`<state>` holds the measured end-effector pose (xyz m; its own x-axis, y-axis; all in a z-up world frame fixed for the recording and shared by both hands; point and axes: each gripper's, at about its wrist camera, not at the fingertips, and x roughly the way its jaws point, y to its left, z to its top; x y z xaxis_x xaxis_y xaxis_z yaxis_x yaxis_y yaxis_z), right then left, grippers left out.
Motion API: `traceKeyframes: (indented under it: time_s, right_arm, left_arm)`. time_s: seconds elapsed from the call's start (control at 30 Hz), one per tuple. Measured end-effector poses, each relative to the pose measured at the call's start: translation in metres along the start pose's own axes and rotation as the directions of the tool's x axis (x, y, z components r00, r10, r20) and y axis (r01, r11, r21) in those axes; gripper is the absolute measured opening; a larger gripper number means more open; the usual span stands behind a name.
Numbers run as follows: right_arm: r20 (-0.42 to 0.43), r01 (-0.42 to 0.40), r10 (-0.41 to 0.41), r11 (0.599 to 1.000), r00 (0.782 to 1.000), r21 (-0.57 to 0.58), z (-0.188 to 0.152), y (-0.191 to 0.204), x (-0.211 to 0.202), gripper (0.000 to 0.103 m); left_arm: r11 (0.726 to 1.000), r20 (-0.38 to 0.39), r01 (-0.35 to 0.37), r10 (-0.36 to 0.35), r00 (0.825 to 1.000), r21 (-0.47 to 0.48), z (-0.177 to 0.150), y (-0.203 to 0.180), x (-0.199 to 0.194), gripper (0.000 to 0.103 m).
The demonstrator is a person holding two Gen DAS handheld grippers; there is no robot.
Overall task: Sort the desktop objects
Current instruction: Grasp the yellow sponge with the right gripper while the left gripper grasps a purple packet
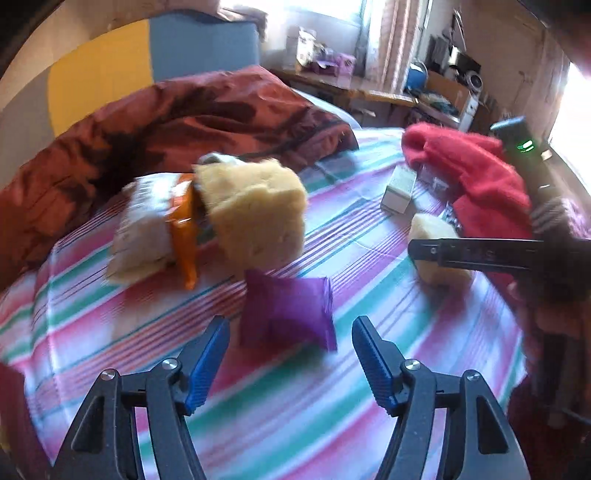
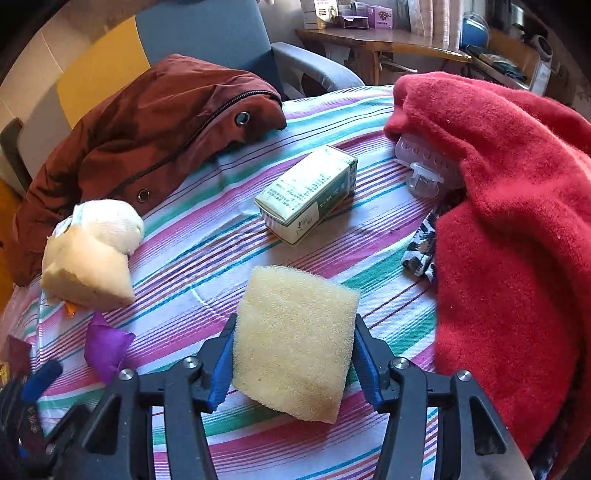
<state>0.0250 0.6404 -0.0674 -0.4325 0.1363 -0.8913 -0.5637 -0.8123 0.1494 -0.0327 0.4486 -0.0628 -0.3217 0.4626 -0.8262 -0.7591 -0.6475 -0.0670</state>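
Right gripper (image 2: 293,365) has the sponge (image 2: 295,343) squeezed across its sides between the jaws; looks light and squishy. Left gripper (image 1: 290,363) jaws wide, purple packet (image 1: 286,314) just ahead.

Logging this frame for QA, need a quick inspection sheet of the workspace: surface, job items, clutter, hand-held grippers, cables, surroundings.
Surface: striped cloth covering the table.
Job's things: yellow sponge between the right fingers; second sponge at the left edge with a white sock on it; green-white box lying mid-table; purple pouch; white packet with orange wrapper.
Clutter: brown jacket, red sweater, clear plastic clip tucked under it.
Grippers: left hand-held gripper open, empty, near the pouch; right hand-held gripper shut on the sponge.
Cables: nothing seen.
Surroundings: grey chair, cluttered wooden desk.
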Motion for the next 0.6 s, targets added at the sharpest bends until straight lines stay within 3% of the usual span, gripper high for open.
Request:
traceKeyframes:
  time_s: [0.17,0.3,0.4,0.6]
  right_arm:
    - [-0.004,-0.023,0.023,0.999,1.000,0.028,0.001,-0.006,0.002,0.058]
    - [-0.006,-0.027,0.027,0.999,1.000,0.032,0.000,-0.007,0.003,0.058]
    - [-0.007,-0.021,0.021,1.000,1.000,0.023,0.000,-0.005,0.004,0.058]
    - [-0.004,-0.006,0.006,1.000,1.000,0.002,-0.002,-0.005,0.004,0.058]
  left_arm:
    - [1.000,-0.006,-0.019,0.019,1.000,0.023,0.007,-0.001,0.022,0.066]
    - [0.998,0.061,0.057,-0.057,0.996,0.009,0.000,0.003,0.026,0.056]
    - [0.997,0.099,0.071,-0.071,0.993,0.008,-0.005,0.005,0.023,0.051]
    - [0.999,0.123,0.052,-0.053,0.991,0.012,-0.014,0.005,0.015,0.050]
